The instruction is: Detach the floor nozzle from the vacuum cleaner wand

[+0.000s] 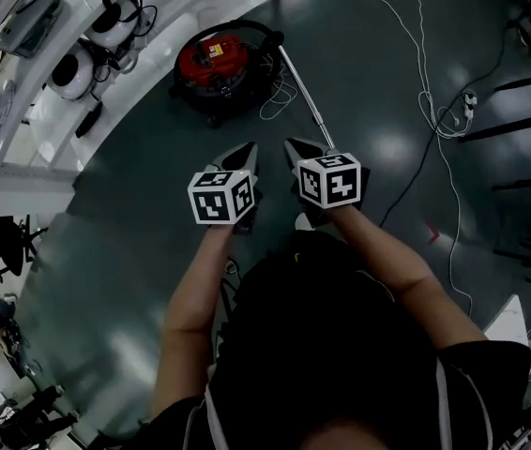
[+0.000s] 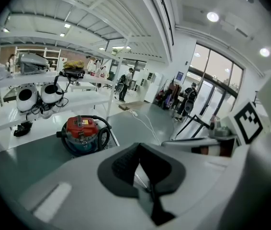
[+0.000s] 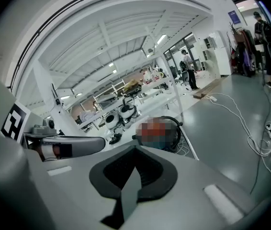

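A red canister vacuum cleaner (image 1: pixel 212 64) stands on the dark floor ahead, also in the left gripper view (image 2: pixel 82 132) and the right gripper view (image 3: pixel 160 133). Its metal wand (image 1: pixel 305 97) runs from the black hose toward me and disappears behind my right gripper (image 1: pixel 294 148); the floor nozzle is hidden. My left gripper (image 1: pixel 245 154) is beside it, short of the vacuum. Both stand shut with nothing between the jaws, as the left gripper view (image 2: pixel 140 152) and the right gripper view (image 3: pixel 134 164) show.
White benches (image 1: pixel 78 111) with rounded white devices (image 1: pixel 70 69) run along the left. White and black cables (image 1: pixel 427 92) trail over the floor at right, near dark furniture frames (image 1: pixel 521 172). People stand far off by the glass doors (image 2: pixel 189 97).
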### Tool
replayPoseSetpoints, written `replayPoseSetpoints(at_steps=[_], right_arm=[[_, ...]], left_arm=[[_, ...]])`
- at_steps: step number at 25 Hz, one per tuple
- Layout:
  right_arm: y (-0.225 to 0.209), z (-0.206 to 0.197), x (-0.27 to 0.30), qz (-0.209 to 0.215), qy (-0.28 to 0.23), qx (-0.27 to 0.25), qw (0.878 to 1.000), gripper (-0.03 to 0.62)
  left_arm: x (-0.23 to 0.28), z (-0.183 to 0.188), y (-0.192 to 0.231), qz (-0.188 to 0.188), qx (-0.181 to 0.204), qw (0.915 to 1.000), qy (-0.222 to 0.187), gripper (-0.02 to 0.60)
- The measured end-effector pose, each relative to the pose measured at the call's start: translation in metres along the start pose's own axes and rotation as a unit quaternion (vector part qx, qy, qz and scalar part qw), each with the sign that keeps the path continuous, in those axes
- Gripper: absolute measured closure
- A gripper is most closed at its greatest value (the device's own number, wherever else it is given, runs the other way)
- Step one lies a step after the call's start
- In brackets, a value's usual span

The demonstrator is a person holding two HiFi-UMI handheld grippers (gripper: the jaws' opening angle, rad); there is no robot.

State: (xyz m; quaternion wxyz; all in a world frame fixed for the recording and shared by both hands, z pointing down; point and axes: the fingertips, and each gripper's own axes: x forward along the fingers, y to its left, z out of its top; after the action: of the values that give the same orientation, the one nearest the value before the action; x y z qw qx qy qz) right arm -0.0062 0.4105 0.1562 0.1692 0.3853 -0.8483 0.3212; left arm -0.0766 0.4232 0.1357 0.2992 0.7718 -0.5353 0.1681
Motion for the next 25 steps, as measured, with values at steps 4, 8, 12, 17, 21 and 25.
replayPoseSetpoints(at_steps=[4,8,12,17,21,25], right_arm=[[-0.015,0.005,0.005,-0.001,0.004,-0.011,1.0,0.597],[-0.031,0.008,0.006,-0.008,0.004,0.0,1.0,0.597],[-0.04,0.007,0.008,-0.015,0.005,0.012,1.0,0.597],[-0.046,0.012,0.015,-0.022,-0.003,0.017,1.0,0.597],[-0.054,0.02,0.03,-0.027,0.002,0.025,0.999,0.598],[-0.058,0.032,0.051,-0.031,0.009,0.027,0.999,0.599]], left_arm=[[0.02,0.006,-0.001,0.005,0.002,1.0,0.0,0.574],[0.032,0.009,-0.003,0.006,-0.007,1.0,0.003,0.574],[0.037,0.007,-0.002,0.005,-0.007,0.9999,0.009,0.574],[0.05,0.015,0.006,0.002,-0.006,0.9999,0.012,0.574],[0.067,0.027,0.013,-0.004,-0.001,0.9999,0.014,0.574],[0.082,0.038,0.03,-0.004,-0.003,0.9998,0.018,0.574]])
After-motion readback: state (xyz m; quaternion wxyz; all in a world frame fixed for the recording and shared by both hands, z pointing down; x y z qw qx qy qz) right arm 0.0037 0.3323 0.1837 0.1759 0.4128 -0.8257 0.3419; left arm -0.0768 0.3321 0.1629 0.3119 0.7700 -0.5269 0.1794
